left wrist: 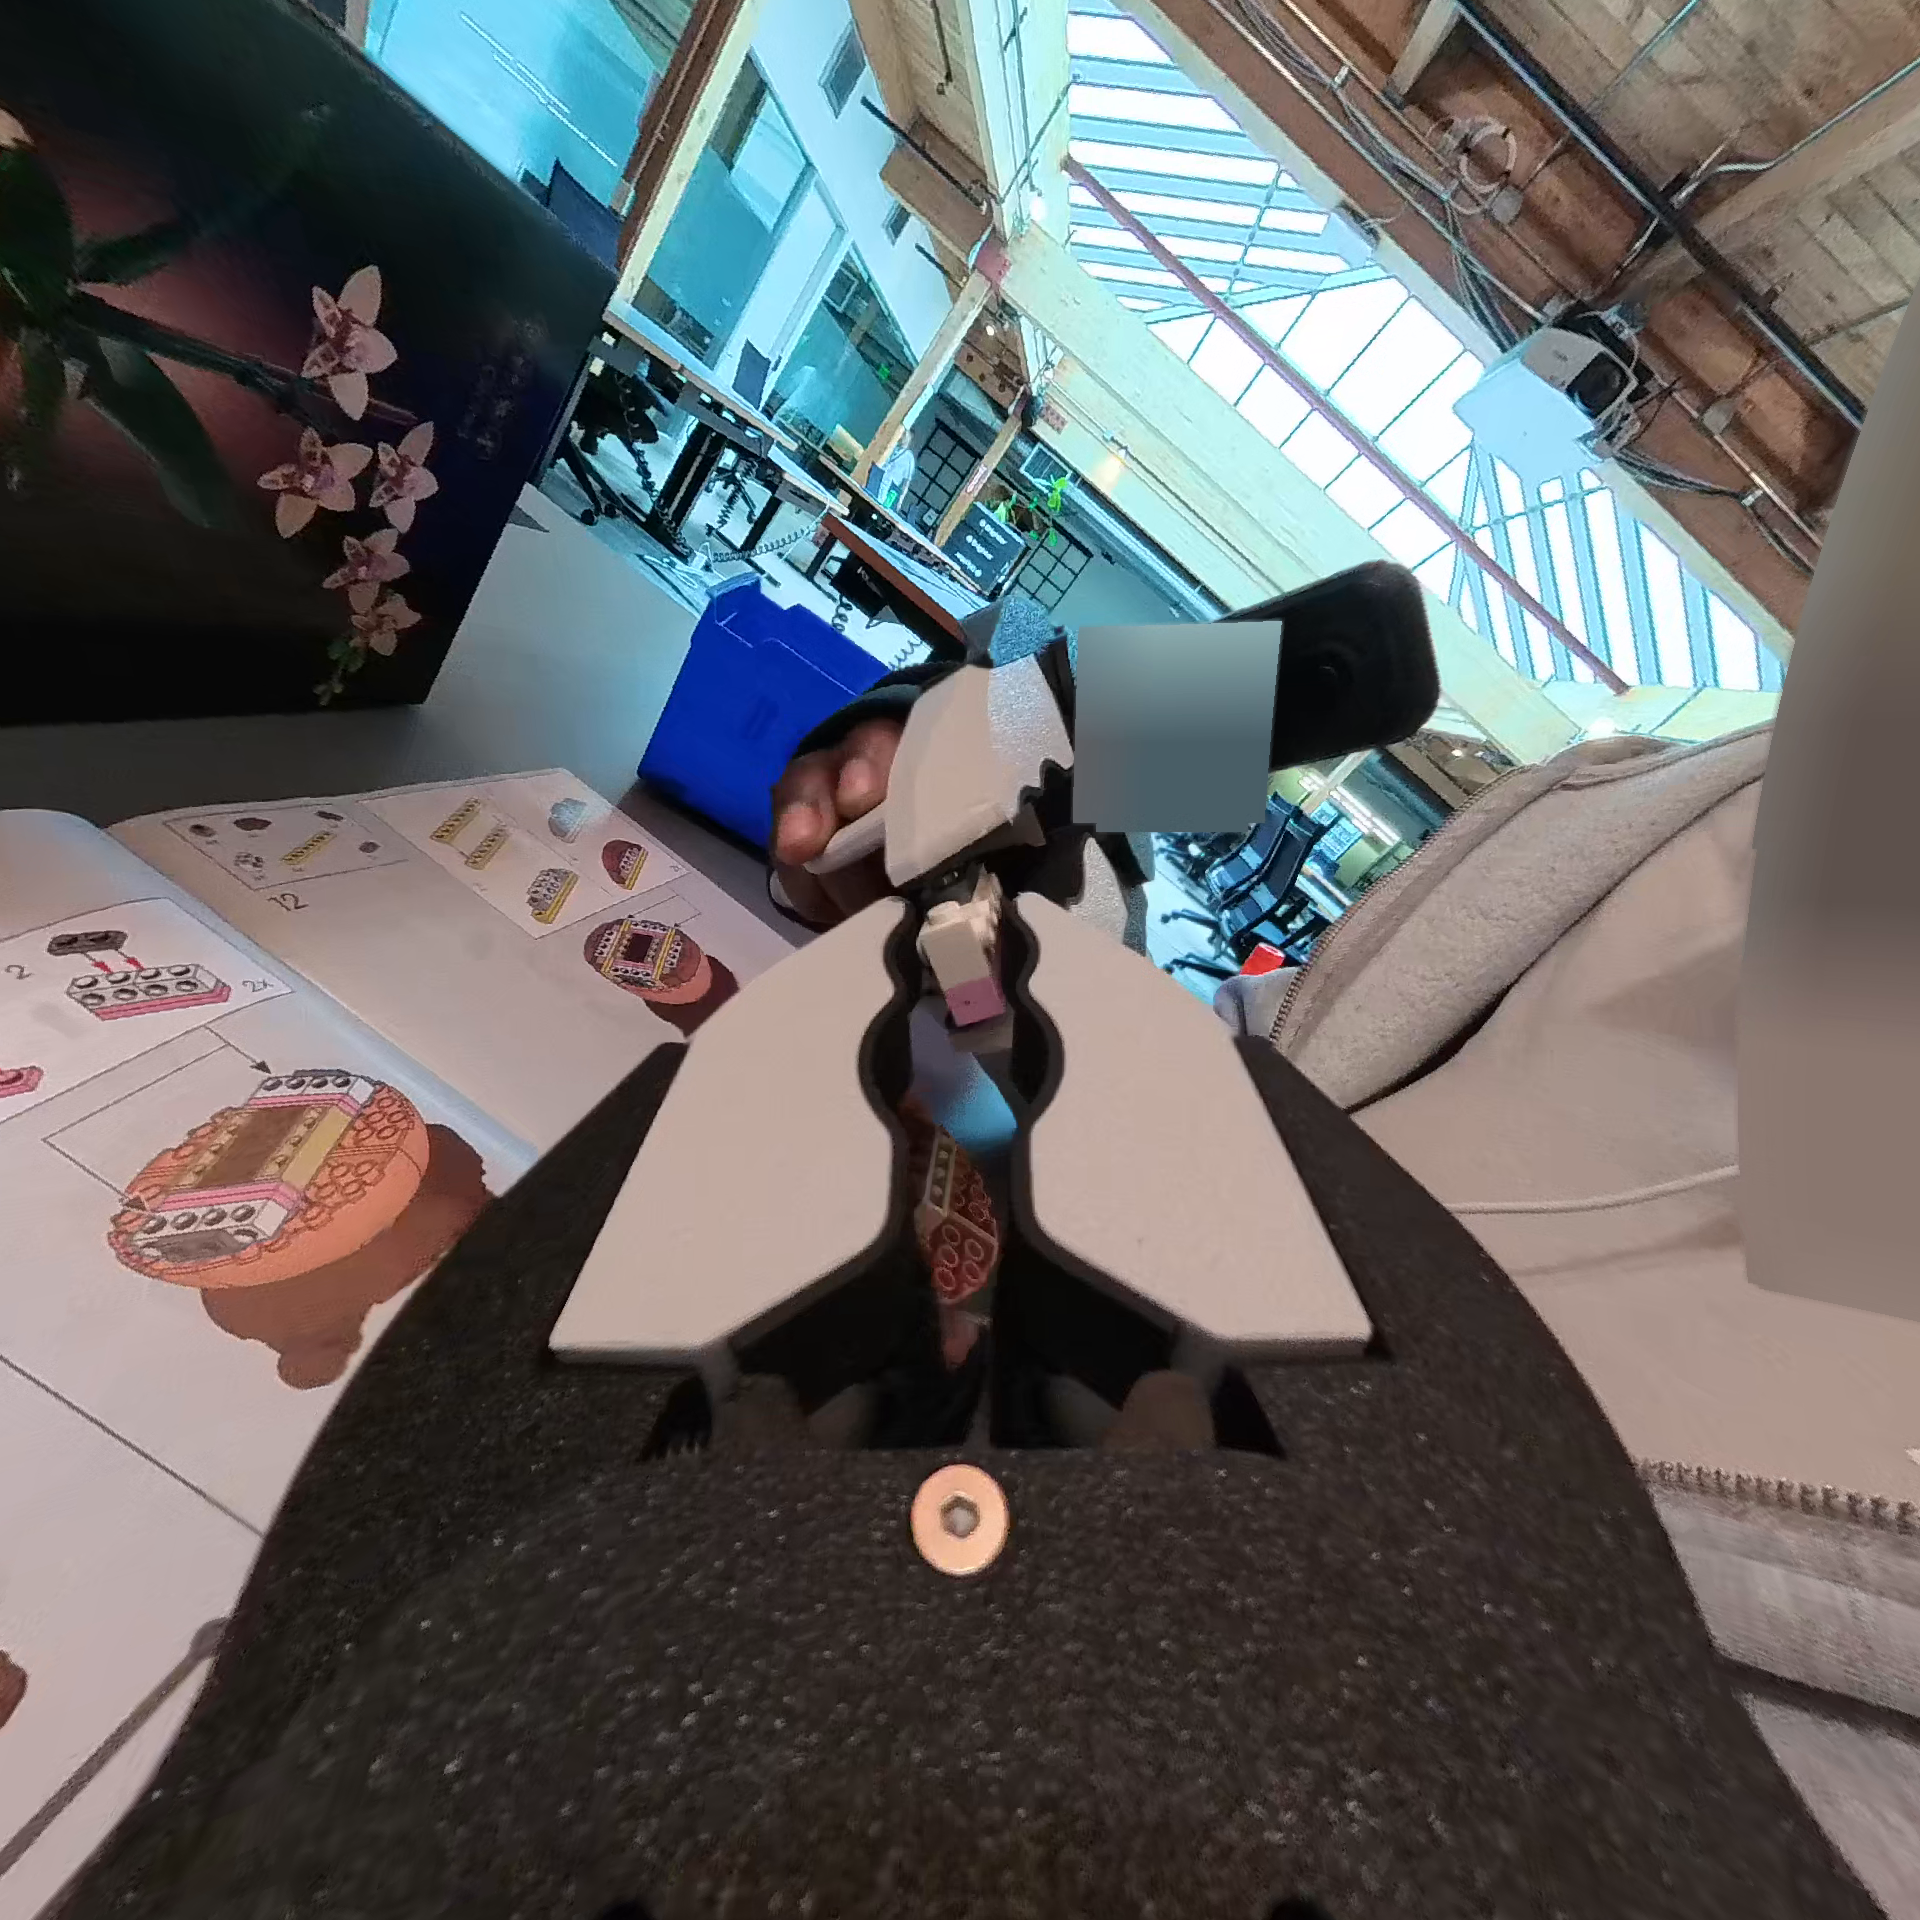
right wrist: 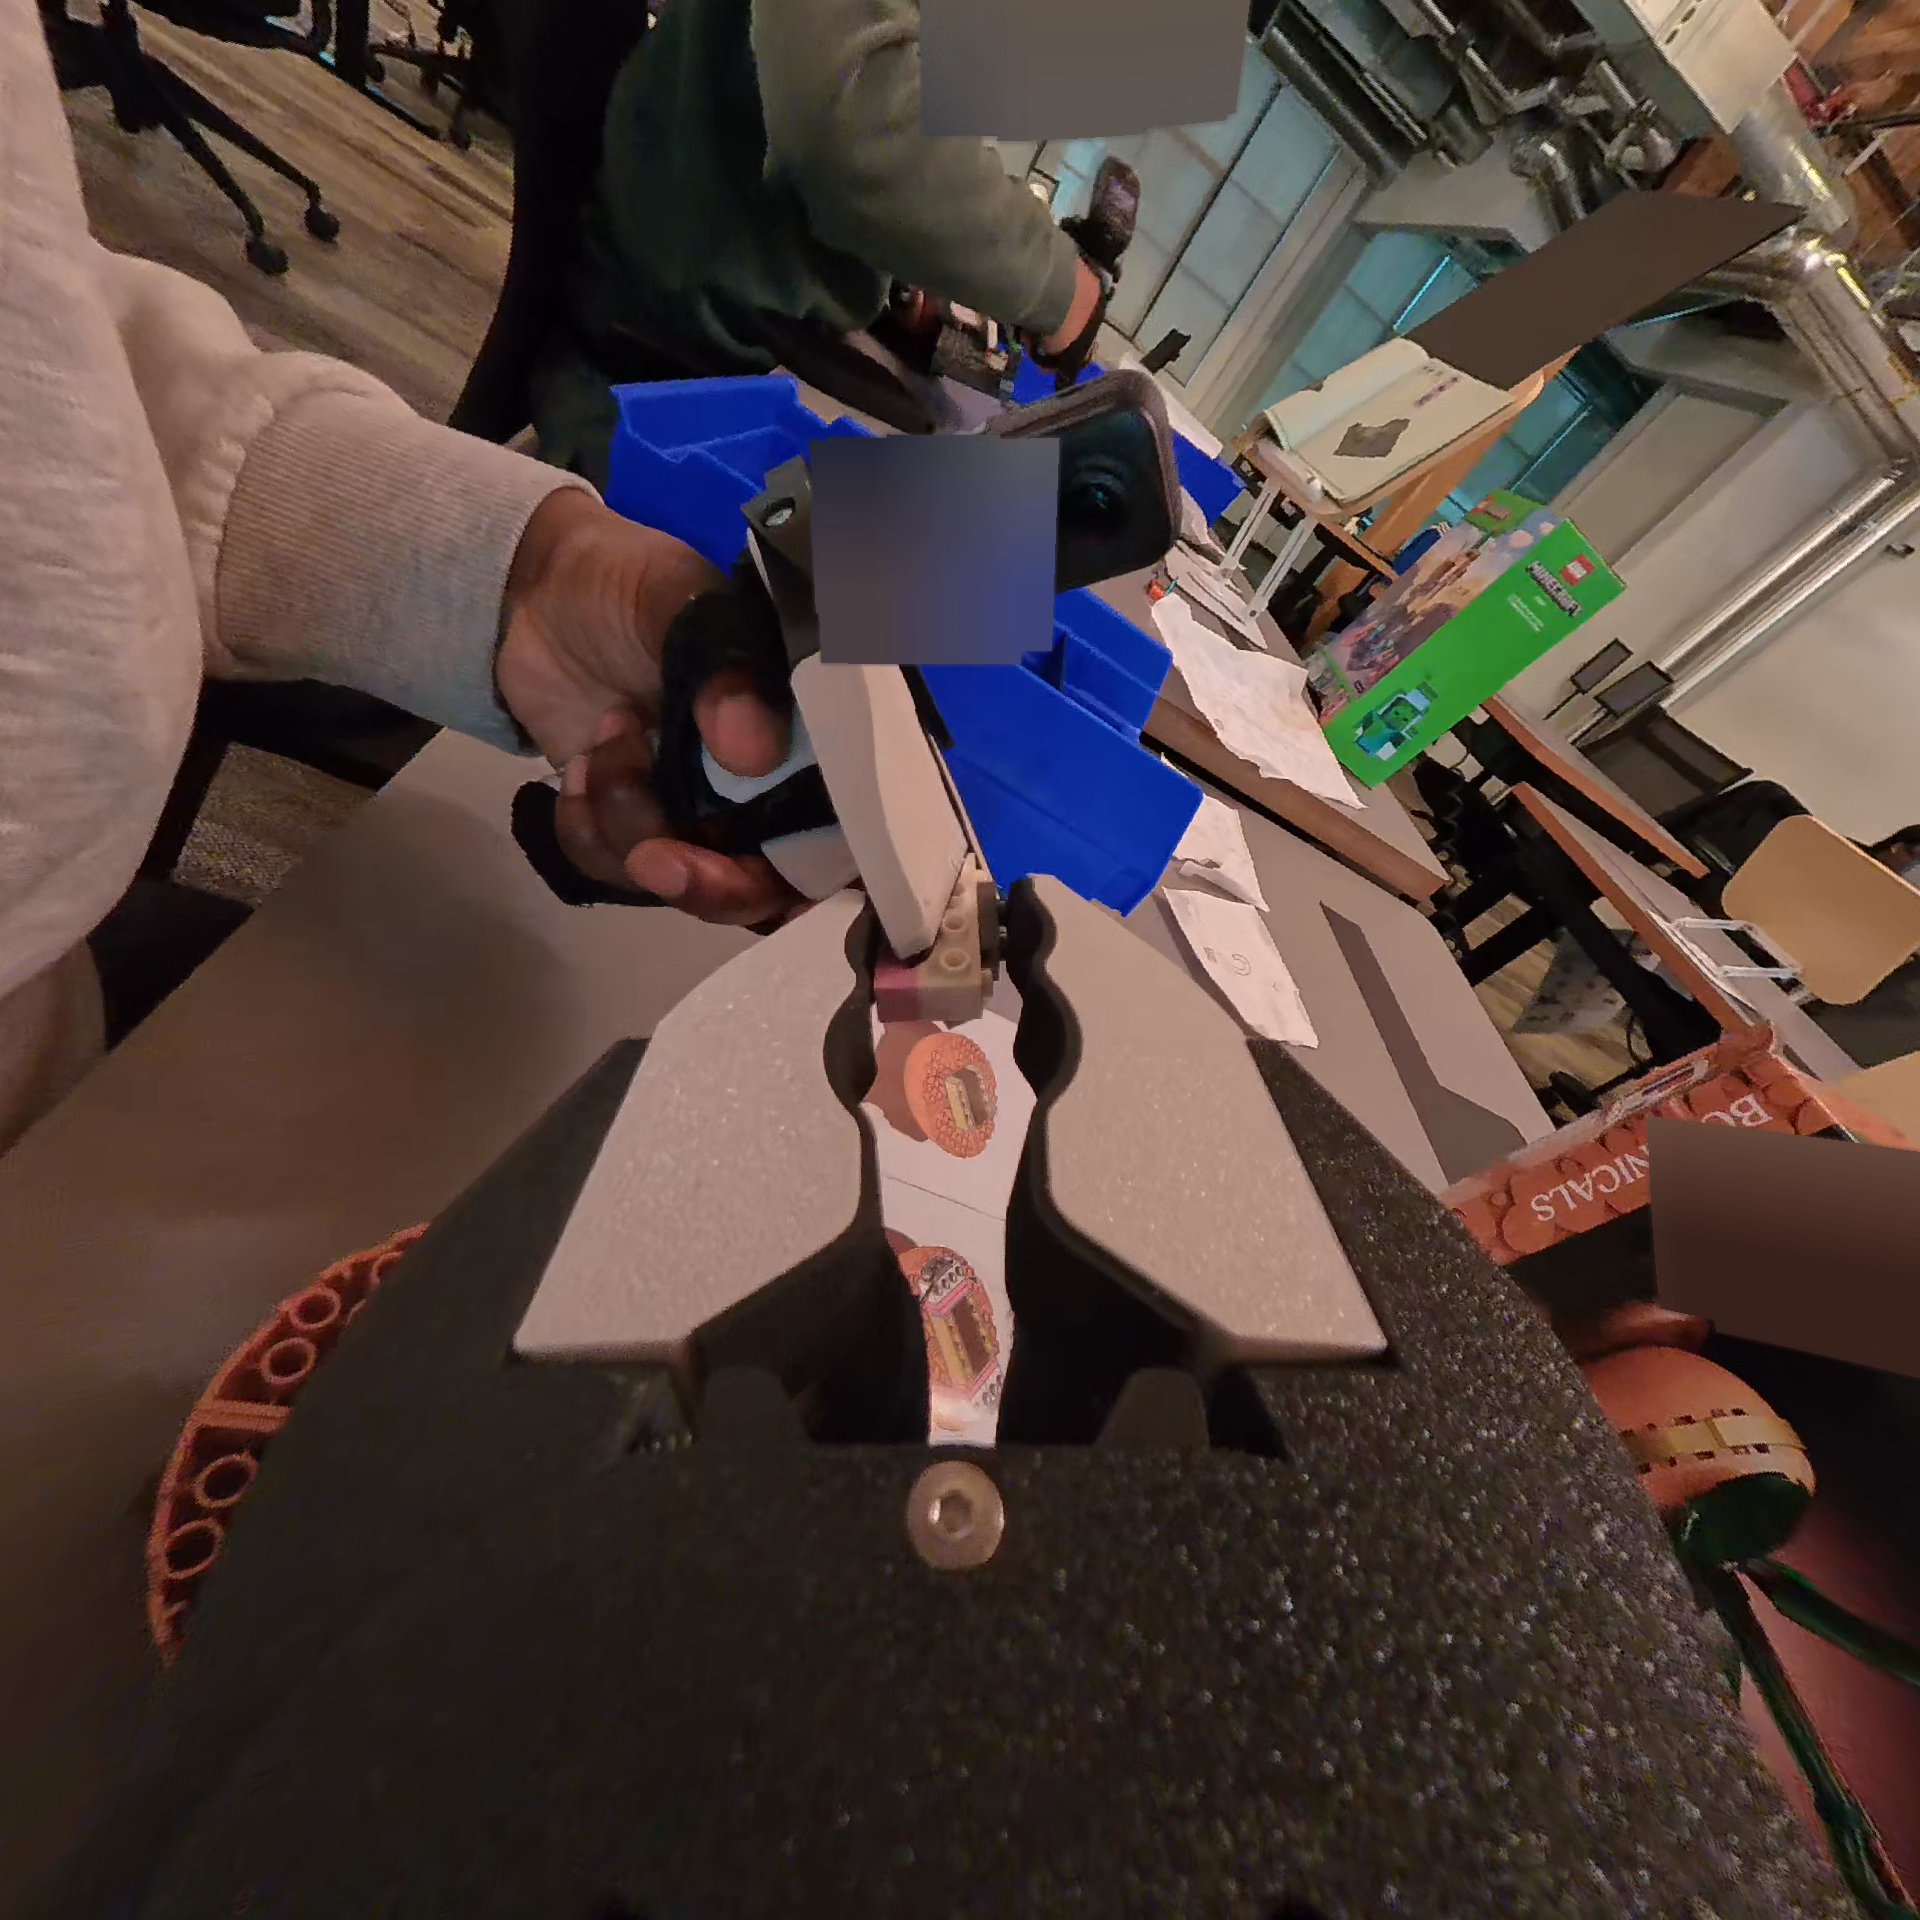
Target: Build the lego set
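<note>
A small brick stack, a white brick on a pink plate with a dark piece at one side, is held in the air over the table. It sits between the tips of my left gripper [left wrist: 963, 930] in the left wrist view [left wrist: 956, 951]. It also sits between the tips of my right gripper [right wrist: 940, 930] in the right wrist view [right wrist: 940, 977]. Both grippers meet tip to tip, each closed around the stack. The right gripper comes in from above in the left wrist view [left wrist: 961, 883], the left from the upper left in the right wrist view [right wrist: 935, 935].
The open instruction booklet [left wrist: 312, 1039] lies under the grippers. A brown round studded pot base [right wrist: 239, 1403] sits at the lower left. The dark orchid set box [left wrist: 260, 364], blue bins [right wrist: 1039, 748], a green box [right wrist: 1475, 634] and another person's green sleeve [right wrist: 831, 208] are around. Both grippers' tips are close together, under 4 cm apart.
</note>
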A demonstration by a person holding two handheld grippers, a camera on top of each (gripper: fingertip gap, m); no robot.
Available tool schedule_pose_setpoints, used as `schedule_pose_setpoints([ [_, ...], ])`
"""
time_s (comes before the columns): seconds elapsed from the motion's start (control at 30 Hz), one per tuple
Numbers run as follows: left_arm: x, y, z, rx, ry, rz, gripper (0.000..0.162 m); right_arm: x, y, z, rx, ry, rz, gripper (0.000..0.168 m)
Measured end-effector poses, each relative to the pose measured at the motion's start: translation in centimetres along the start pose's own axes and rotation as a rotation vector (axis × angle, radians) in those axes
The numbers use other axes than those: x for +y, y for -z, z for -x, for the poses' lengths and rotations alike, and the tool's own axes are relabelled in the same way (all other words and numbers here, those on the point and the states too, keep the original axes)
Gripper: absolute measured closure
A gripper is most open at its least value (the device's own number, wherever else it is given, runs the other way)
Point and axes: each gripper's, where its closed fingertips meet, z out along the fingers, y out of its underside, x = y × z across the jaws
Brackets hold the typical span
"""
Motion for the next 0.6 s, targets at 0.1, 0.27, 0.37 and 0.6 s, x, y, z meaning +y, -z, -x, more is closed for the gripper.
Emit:
schedule_pose_setpoints([
  [0.1,0.4,-0.2,0.1,-0.007,-0.011,0.016,0.15,0.4,0.2,0.3,-0.002,0.009,0.025,0.146],
  [0.27,0.5,-0.6,0.8,-0.036,-0.059,0.054,0.149,1.2,0.4,-0.2,0.023,0.007,0.052,0.145],
  [0.37,0.3,-0.6,1.2,-0.008,-0.05,0.082,0.148,1.6,0.2,-0.6,0.023,0.004,0.057,0.145],
  [0.6,0.1,-0.3,1.4,0.109,-0.027,0.111,0.151,1.9,-0.2,-0.9,0.017,0.003,0.081,0.143],
])
